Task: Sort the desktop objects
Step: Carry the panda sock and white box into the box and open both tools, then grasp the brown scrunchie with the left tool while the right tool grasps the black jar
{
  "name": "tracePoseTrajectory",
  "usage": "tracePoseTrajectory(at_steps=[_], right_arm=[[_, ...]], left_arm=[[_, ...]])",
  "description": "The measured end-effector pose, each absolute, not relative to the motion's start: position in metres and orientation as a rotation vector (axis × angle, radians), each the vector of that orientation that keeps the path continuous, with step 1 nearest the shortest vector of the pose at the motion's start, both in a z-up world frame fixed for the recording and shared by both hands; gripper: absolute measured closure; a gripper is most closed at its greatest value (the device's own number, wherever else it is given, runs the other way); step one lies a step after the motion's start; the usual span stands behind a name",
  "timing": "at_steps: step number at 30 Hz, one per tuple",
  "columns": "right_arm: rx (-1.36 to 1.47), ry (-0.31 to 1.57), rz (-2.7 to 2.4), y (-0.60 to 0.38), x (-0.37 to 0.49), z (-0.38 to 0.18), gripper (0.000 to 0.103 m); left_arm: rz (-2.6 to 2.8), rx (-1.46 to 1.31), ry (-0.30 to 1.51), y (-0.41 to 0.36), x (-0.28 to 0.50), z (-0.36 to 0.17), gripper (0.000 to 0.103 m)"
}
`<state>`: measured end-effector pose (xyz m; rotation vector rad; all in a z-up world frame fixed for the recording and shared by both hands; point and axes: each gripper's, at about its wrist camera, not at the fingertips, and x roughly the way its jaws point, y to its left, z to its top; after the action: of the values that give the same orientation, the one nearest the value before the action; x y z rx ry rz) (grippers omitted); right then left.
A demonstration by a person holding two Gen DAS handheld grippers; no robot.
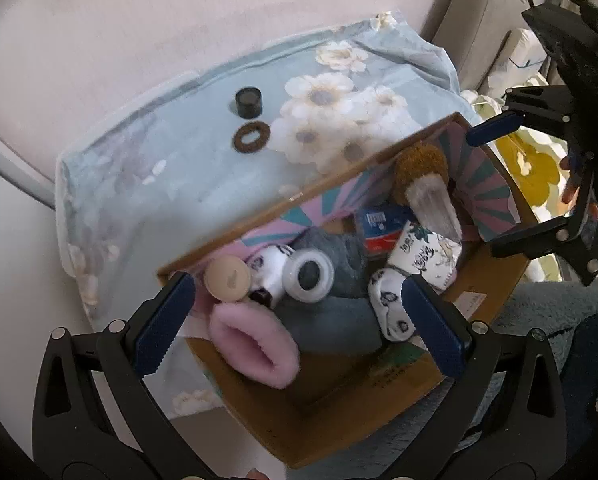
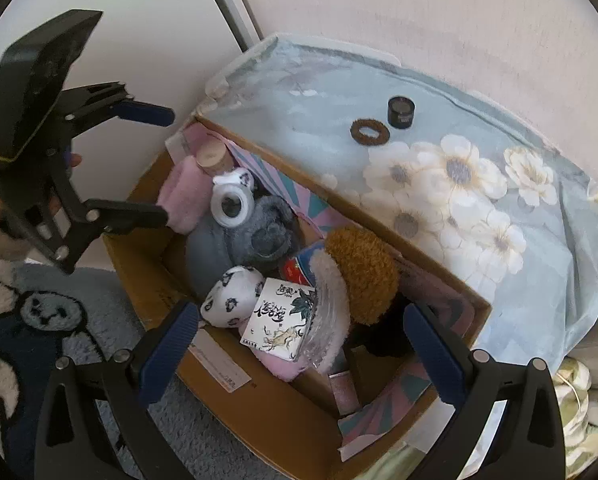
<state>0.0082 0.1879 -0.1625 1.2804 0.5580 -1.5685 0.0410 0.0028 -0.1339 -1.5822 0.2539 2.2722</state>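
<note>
Desktop objects mostly sit in the cardboard box [image 2: 147,304] now; my left gripper [image 1: 299,320] and right gripper [image 2: 299,340] both gape empty above it. Brown hair tie [image 1: 251,135] and, probably, a black cap [image 1: 249,101] wait on the tablecloth [image 1: 147,184].

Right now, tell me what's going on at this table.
A person is sorting small things into a cardboard box beside a cloth-covered table. Both the left gripper and the right gripper hover open over the box, holding nothing. The box already holds a pink fuzzy item, a tape roll, a printed tissue pack and more. A brown hair tie and a small black cylinder remain on the table.
</note>
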Motion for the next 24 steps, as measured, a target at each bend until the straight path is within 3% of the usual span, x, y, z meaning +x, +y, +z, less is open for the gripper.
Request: tracePoseTrajectory(at_steps=[14, 24], right_arm=[[1.116, 0.549, -1.832, 0.208, -0.051, -0.083, 0.0], [1.131, 0.63, -1.803, 0.177, -0.097, -0.102, 0.001]], left_arm=[[2.437, -1.461, 0.435, -0.022, 0.0, -0.081, 0.0], [2.263, -1.44, 0.459, -0.003, -0.072, -0.088, 0.0]])
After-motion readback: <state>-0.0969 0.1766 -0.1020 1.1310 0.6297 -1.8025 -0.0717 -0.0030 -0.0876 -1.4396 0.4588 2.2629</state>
